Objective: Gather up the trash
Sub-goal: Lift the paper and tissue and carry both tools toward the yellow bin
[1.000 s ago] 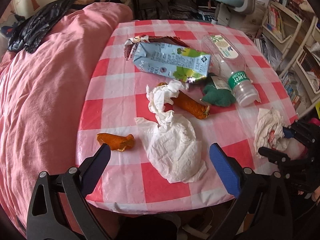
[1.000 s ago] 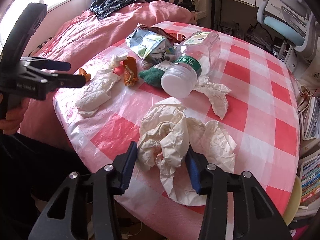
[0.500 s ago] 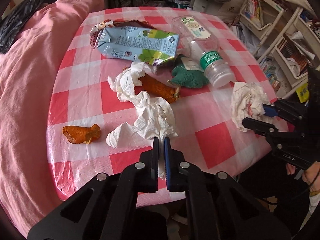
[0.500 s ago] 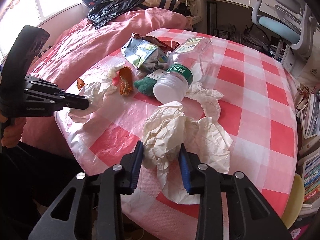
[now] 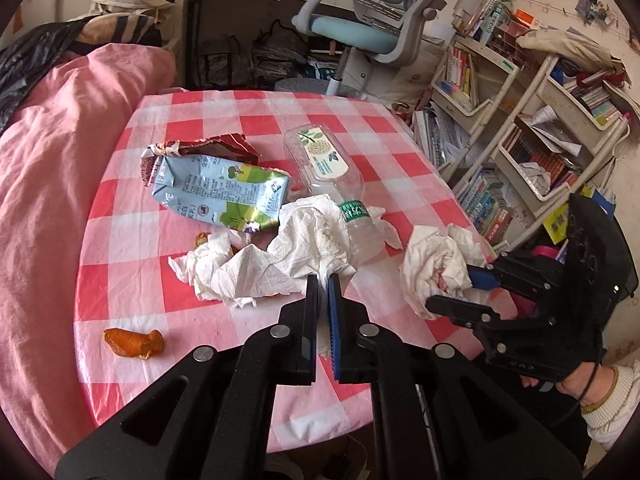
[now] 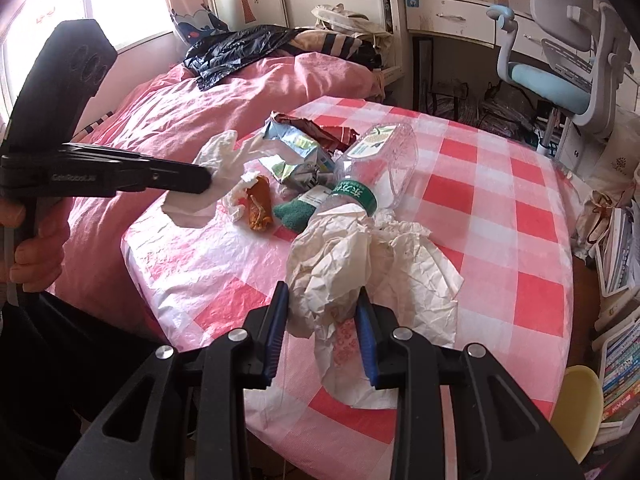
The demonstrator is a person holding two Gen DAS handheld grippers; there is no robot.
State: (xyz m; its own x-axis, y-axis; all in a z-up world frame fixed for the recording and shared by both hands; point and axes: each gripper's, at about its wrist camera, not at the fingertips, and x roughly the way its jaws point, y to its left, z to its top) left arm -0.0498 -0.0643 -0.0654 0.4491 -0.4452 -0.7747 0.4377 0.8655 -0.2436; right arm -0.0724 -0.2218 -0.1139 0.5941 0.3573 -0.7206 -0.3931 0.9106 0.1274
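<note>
Both claws are holding tissue over the checked tabletop.

Low in the left wrist frame, the left claw (image 5: 323,280) is pinching narrow on a white tissue (image 5: 296,248), which is hanging limp at frame centre. Low centre of the right wrist frame, the right claw (image 6: 322,300) is clamping a crumpled paper wad (image 6: 340,256) near the tabletop (image 6: 520,240) edge. Both look light, soft and easily torn, so gripping the bunched middle seems safest. Farther back, the clear plastic bottle (image 6: 376,160) is lying on its side beside the flattened carton (image 5: 218,192); it looks slippery, with the neck likely the best hold. An orange peel (image 5: 134,343) is sitting at lower left.
</note>
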